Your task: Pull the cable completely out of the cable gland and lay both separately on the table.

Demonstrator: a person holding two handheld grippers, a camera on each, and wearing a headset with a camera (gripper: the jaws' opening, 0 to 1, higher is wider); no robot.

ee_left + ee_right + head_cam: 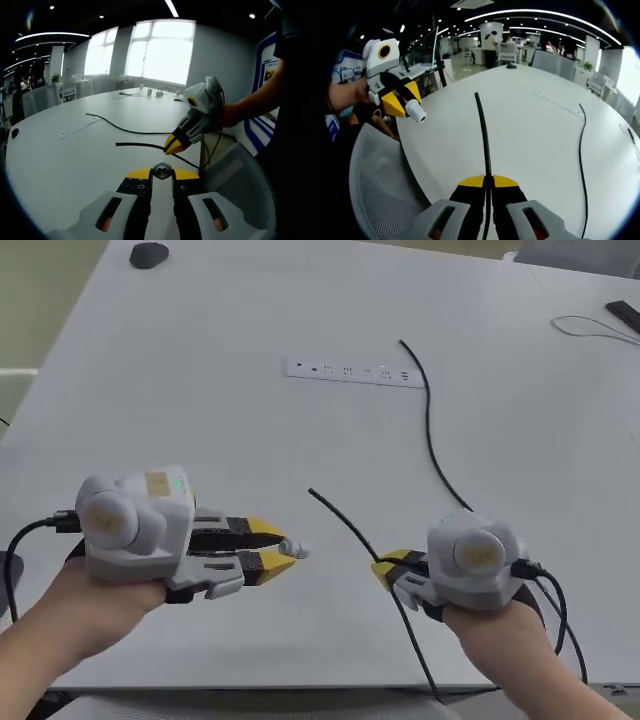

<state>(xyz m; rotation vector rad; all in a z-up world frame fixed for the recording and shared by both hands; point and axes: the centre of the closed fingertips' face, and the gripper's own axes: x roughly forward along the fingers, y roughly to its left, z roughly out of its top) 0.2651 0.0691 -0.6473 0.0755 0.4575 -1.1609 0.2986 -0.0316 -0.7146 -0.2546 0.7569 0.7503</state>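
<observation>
Surface [250,440]: white, broad, matte; rounded near edge.
Power strip [352,372]: white, long, flat on the surface toward the far side.
Dark oval object [149,254]: small, at the far left of the surface; kind cannot be told.
Thin wire [590,332]: grey, looped, far right.
Black flat item [625,315]: beside the wire, cut by the frame edge.
Chair [380,190]: grey mesh back, at the near edge.
Windows [155,50]: large, bright.

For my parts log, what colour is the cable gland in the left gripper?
Light grey cable gland, clearest in the right gripper view.
</observation>
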